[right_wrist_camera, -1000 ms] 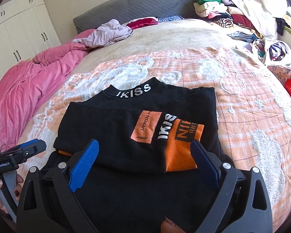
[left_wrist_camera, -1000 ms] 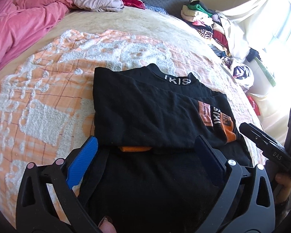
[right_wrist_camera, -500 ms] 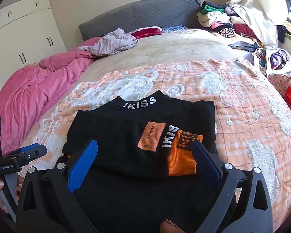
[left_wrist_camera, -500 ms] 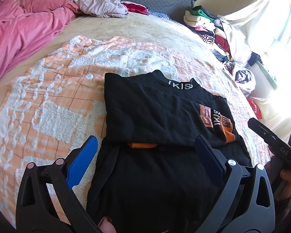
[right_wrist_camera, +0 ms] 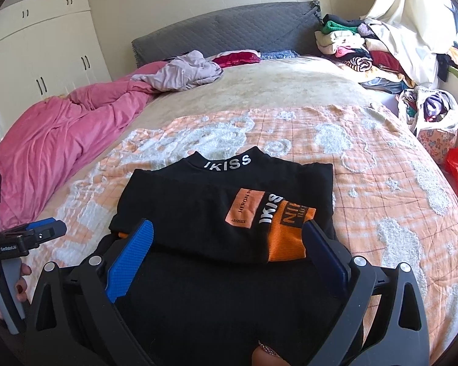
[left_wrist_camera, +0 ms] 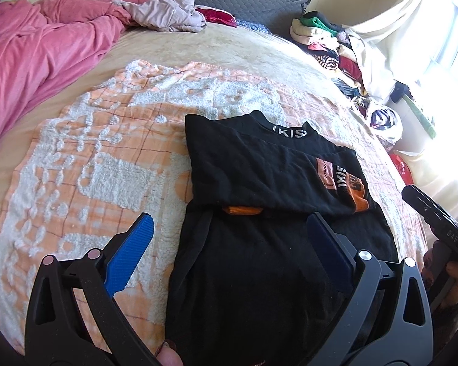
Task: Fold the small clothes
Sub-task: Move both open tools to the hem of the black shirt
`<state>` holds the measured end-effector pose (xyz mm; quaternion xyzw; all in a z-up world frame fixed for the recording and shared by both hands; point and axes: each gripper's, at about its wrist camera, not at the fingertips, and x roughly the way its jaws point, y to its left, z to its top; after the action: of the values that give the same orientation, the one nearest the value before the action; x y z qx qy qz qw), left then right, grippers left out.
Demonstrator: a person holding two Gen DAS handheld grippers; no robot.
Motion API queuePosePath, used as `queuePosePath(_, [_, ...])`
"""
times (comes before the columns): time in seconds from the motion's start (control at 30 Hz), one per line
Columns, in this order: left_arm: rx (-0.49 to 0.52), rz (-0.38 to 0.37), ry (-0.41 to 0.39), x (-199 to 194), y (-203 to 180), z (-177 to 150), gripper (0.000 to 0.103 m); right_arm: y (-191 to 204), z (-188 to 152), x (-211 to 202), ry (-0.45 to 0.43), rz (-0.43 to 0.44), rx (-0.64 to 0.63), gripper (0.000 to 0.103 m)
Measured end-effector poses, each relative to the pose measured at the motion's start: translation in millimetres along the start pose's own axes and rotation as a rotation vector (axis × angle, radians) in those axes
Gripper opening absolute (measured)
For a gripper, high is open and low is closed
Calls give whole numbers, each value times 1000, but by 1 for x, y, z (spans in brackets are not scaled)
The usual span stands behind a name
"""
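The black top [left_wrist_camera: 268, 177] lies on the orange-and-white blanket [left_wrist_camera: 100, 158], toward the blanket's near, window-side part, collar pointing at the grey headboard [right_wrist_camera: 229, 33]. White "IKISS" lettering runs along the collar, and both sleeves are folded across the chest; one orange cuff [right_wrist_camera: 290, 238] sits on the top's window side, and a sliver of a second orange cuff [left_wrist_camera: 242, 210] peeks from under the fold on the top's other side. The lower half of the top spreads flat toward the cameras, unfolded. The left gripper [left_wrist_camera: 229, 231] is spread wide and grasps nothing, hanging above the top's near half, its left blue finger [left_wrist_camera: 128, 259] over bare blanket beside the top's edge. The right gripper [right_wrist_camera: 229, 238] is likewise spread and empty, above the near half, its fingers straddling the folded sleeves. Beyond the top, a pink quilt [right_wrist_camera: 61, 140] is heaped along the blanket's wardrobe side, a mauve garment [right_wrist_camera: 186, 73] lies crumpled near the headboard, and a clothes pile [right_wrist_camera: 366, 52] rises on the window side.
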<state>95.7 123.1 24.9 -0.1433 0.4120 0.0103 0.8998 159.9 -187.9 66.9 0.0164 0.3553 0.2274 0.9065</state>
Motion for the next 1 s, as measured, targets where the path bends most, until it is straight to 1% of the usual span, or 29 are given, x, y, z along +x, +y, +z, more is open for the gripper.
queuePosePath(0.2, [5,11,-1,-12,7,-7,94,-2,-18,-15,26,-22,6,97])
queuePosePath(0.7, [-15,42,42,-26,36,-39,94,-27,-71,-42,102,-108,49,97])
queuePosePath(1.0, [-11,45,75,-31,47,-63,94,-40,-103,-53,158,-146,44,97])
